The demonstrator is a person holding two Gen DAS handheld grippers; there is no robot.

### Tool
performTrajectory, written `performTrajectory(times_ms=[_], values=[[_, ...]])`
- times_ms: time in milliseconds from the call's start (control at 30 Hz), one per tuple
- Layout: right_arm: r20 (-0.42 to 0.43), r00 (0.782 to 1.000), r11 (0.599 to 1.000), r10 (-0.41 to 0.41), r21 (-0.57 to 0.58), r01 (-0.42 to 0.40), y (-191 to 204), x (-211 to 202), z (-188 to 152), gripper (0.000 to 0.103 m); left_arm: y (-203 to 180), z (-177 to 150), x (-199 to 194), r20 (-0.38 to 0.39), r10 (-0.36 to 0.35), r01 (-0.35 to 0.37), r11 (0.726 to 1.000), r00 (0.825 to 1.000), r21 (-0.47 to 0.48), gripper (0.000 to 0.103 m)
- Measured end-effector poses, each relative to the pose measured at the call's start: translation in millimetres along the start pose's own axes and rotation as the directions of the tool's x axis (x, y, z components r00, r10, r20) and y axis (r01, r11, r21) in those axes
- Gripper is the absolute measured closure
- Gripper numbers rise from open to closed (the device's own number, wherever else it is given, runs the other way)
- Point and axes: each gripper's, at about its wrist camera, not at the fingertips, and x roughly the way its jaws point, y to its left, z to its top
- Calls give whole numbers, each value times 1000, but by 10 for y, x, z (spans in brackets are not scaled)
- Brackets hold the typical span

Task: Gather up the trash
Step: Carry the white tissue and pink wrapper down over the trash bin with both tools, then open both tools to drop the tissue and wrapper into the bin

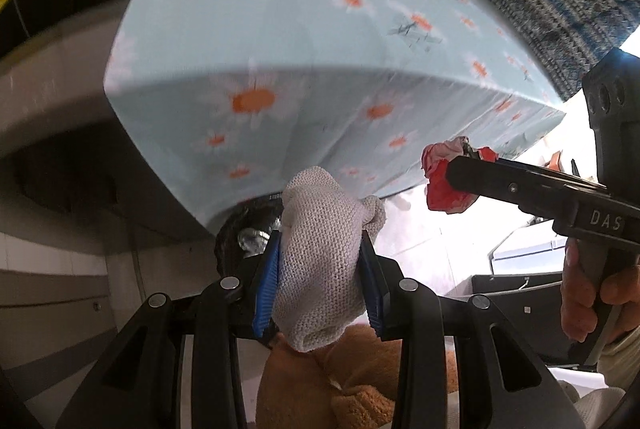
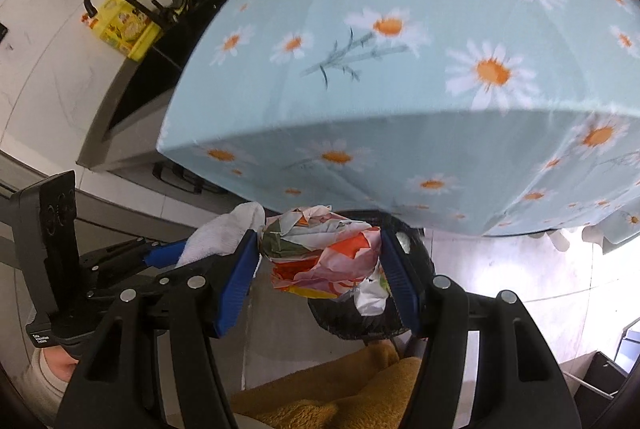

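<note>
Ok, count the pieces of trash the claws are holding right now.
2. A white knitted cloth sits clamped in the left claw, and a crumpled colourful wrapper in the right claw, both above the black bin. The bin may hide more.

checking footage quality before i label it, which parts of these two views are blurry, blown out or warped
Left wrist view: the daisy tablecloth is smeared by motion blur, the floor at right is blown out white, and the white knit cloth stays sharp. Right wrist view: milder blur on the tablecloth, glare on the floor at lower right, the crumpled wrapper crisp. Both show fisheye bending and dark corners.
</note>
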Motion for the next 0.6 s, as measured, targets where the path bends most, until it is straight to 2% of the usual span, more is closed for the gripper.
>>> performTrajectory(times_ms=[233,433,600], values=[[-79,997,999,9,36,-6,-130,268,-74,41,129,-107,275,-92,15,-18,1000,996,-24,68],[-112,994,998,11,63,-4,-217,393,-34,41,236,-101,428,-126,10,-16,998,992,-53,68],[-121,992,996,23,88,-12,-252,443,4,39,204,-56,523,-149,16,-22,999,989,-39,66]])
